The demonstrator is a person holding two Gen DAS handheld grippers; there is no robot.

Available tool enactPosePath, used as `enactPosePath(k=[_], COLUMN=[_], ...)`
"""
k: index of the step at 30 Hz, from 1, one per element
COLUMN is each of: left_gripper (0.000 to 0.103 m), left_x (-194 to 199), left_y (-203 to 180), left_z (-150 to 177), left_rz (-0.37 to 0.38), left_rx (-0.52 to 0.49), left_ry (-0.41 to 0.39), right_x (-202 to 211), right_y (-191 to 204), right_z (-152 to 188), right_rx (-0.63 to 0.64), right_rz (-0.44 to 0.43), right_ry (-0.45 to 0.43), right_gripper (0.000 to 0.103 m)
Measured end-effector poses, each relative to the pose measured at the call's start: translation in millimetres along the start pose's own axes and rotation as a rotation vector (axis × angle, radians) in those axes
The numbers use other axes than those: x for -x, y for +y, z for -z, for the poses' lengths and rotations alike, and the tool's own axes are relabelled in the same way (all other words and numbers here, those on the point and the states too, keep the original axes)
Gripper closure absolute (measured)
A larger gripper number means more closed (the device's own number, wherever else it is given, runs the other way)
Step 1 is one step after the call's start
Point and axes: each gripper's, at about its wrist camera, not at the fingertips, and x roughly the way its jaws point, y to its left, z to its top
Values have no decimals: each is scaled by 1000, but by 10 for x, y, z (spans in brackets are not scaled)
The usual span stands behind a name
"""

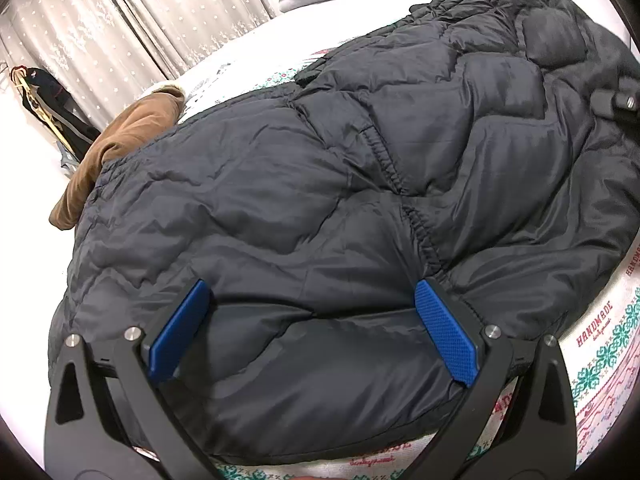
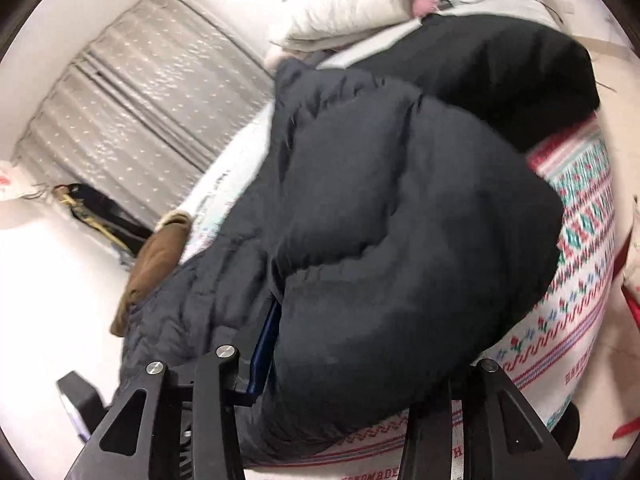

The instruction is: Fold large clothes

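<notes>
Bed (image 1: 608,356) carries a patterned cover. Lying on it: a black quilted jacket (image 1: 320,184), a brown garment (image 1: 132,136) at its far edge, and folded pale bedding (image 2: 352,12).

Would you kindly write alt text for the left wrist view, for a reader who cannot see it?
A dark quilted puffer jacket lies spread across a bed with a patterned bedspread, filling most of the frame. The left gripper is open above the jacket's near edge, its blue pads wide apart. A brown garment lies at the jacket's far left, before pale curtains.

Pale dotted curtains (image 1: 132,20) hang behind a bed (image 1: 608,360) with patterned sheets
</notes>
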Motion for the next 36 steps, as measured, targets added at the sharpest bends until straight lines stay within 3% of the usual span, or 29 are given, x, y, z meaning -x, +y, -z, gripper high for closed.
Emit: enactPosePath(k=[2,4,7,12,16,18,21,25,32,36], left_gripper=[0,0,0,0,0,0,0,0,0,0], left_x=[5,13,50,185,236,248,260,254,228,230], left_y=[8,24,88,195,147,80,-47,-88,-23,86], left_z=[-1,-7,-46,-81,-29,-4,21,1,-3,-25], left_rz=[3,14,79,145,175,190,151,157,182,209], left_rx=[3,8,48,110,98,77,36,39,44,73], left_ry=[0,-1,4,-1,1,1,-7,6,3,-2], right_x=[-5,69,259,594,874,985,961,900,963,963], right_y=[-20,2,237,581,548,540,557,599,613,820], right_z=[0,-34,-160,-392,-632,-690,-668,-631,-638,-588], right_rx=[-9,8,85,210,196,231,269,295,314,373], right_rz=[19,-2,-32,3,33,97,155,192,171,172], right_ry=[3,-16,-79,-211,-270,-310,-309,-307,-329,-361], right_gripper=[63,79,86,88,88,88,88,88,88,88])
